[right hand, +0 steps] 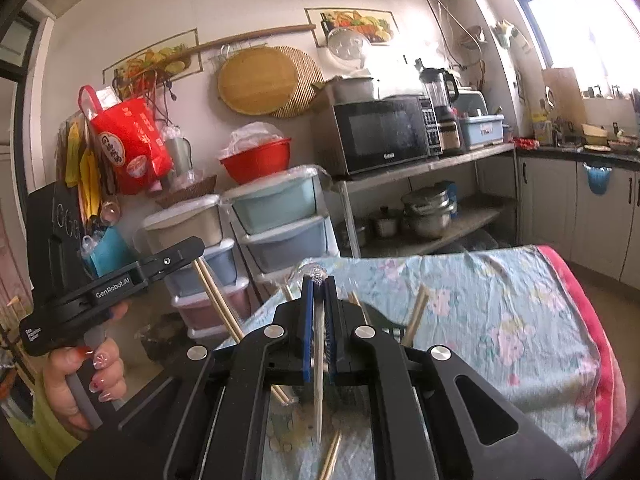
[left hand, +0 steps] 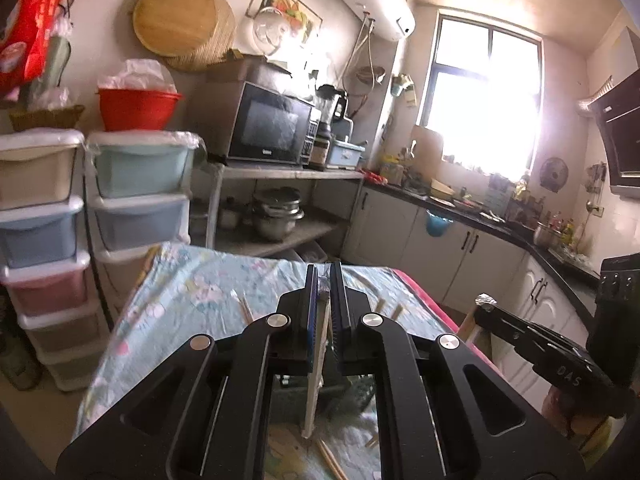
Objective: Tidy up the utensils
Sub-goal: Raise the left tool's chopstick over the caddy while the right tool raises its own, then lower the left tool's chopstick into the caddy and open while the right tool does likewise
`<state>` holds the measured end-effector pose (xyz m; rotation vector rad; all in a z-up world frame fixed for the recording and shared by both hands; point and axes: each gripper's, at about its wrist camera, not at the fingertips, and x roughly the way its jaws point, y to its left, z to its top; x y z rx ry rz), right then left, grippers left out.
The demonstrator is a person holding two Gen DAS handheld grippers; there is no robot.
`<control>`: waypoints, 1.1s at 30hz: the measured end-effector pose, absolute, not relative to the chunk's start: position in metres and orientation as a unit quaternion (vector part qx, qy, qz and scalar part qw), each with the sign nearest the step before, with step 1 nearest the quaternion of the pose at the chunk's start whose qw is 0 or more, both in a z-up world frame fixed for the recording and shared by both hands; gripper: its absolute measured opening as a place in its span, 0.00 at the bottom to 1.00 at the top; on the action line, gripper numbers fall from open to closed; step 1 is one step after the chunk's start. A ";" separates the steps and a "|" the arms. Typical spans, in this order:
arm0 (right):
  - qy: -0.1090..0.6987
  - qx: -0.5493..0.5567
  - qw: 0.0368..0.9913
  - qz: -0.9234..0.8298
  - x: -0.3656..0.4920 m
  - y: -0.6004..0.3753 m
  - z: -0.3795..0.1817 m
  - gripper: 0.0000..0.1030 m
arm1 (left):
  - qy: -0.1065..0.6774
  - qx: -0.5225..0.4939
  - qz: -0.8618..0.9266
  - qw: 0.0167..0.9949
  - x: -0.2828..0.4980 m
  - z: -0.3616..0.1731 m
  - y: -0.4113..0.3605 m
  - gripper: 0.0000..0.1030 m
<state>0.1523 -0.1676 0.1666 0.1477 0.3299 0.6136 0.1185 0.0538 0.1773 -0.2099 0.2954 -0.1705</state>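
A: What is the left gripper [left hand: 325, 280] doing?

B: Its jaws are closed on a pale flat stick [left hand: 316, 380] that hangs down between the blue pads [left hand: 310, 320]. From the right wrist view the same gripper [right hand: 196, 248] sits at the left, held in a hand [right hand: 86, 376] with painted nails, and chopsticks [right hand: 218, 300] slant down from its tip.

A: And the right gripper [right hand: 319, 280]?

B: Jaws closed too, on a thin utensil [right hand: 319, 392] with a clear wrapper [right hand: 310, 271] poking out above the tips. Its lower end points down toward the surface. In the left wrist view that gripper [left hand: 486, 303] comes in from the right edge, with crinkled wrapper at its tip.

A: Where are the other utensils?

B: Loose chopsticks [left hand: 246, 308] lie on the floral cloth [left hand: 192, 288] that covers the surface, some beyond the grippers, more [left hand: 330, 460] right below the left one. A dark basket [right hand: 390, 332] sits just beyond the right gripper, with a stick [right hand: 416, 314] leaning up out of it.

A: And behind?

B: Plastic drawers [left hand: 140, 184], a red bowl [left hand: 136, 108] on top, a microwave [left hand: 272, 124] on a shelf.
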 end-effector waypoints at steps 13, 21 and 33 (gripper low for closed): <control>0.097 0.070 0.948 0.295 0.173 -0.159 0.209 0.05 | 0.087 -0.098 -0.054 0.990 0.128 0.218 0.062 0.04; 0.072 0.058 0.956 0.279 0.188 -0.153 0.215 0.05 | 0.081 -0.112 -0.049 0.989 0.143 0.215 0.063 0.04; 0.095 0.053 0.958 0.266 0.216 -0.144 0.191 0.05 | 0.094 -0.118 -0.044 0.988 0.165 0.195 0.064 0.04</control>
